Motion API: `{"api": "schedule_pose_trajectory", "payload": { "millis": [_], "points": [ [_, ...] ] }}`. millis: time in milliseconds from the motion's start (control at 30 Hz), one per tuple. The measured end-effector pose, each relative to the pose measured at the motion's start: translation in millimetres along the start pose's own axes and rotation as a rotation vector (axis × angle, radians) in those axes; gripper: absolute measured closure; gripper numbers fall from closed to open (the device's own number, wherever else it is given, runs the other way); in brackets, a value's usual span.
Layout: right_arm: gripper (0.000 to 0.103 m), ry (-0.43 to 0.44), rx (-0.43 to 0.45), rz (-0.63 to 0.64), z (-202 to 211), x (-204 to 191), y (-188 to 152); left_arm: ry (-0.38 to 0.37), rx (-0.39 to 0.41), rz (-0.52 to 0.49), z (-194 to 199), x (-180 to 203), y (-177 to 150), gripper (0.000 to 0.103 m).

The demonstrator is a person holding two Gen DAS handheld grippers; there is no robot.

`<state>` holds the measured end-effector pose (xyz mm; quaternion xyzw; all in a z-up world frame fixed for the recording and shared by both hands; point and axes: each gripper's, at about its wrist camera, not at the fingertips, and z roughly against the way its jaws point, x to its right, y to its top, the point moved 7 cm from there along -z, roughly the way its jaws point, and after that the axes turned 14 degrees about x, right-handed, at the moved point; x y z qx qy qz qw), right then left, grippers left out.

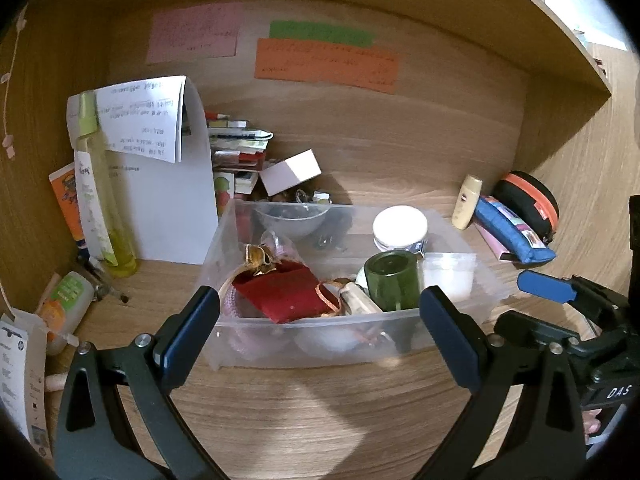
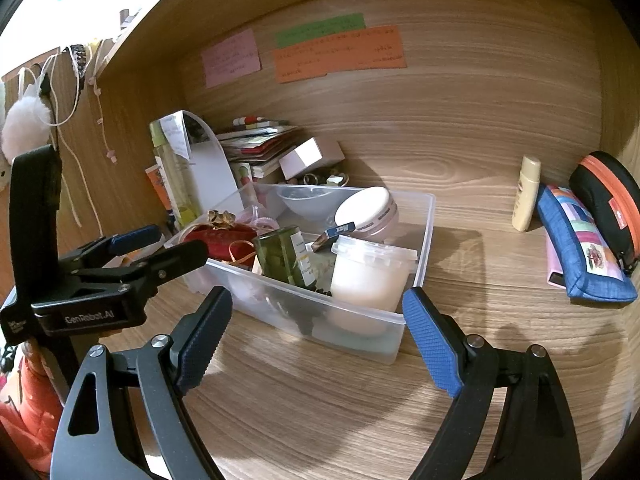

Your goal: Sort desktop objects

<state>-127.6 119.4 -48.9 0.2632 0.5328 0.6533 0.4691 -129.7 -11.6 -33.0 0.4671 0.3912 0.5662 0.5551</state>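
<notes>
My two grippers, the left gripper (image 1: 318, 330) and the right gripper (image 2: 318, 338), both stand spread wide with nothing between the pads, poised before one clear plastic bin (image 1: 482, 280) on the wooden desk (image 1: 320, 408). Inside the bin I count one red pouch (image 1: 286, 290), one dark green jar (image 1: 394, 278) lying on its side, one white-lidded jar (image 1: 400, 226), one translucent tub (image 2: 372, 270) and one clear bowl (image 1: 294, 216). Whatever lies underneath is blurred by the bin's wall. Three paper notes (image 1: 326, 65) are stuck to the back panel. To the right stand one cream bottle (image 1: 467, 207), one blue pouch (image 1: 514, 230) and one black case with orange trim (image 1: 528, 200). The stack behind the bin is too jumbled to count.
</notes>
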Motion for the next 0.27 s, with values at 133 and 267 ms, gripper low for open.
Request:
{"api": "schedule_pose_trajectory", "payload": {
  "millis": [133,267],
  "points": [
    [0.017,0.003,0.0,-0.002,0.7,0.0,0.2,0.003,0.014,-0.005,1.9,1.4,2.4,0.002],
    [0.017,0.007,0.0,-0.004,1.0,-0.2,0.6,0.02,-0.017,0.001,-0.9,-0.8,0.2,0.002]
  ]
}}
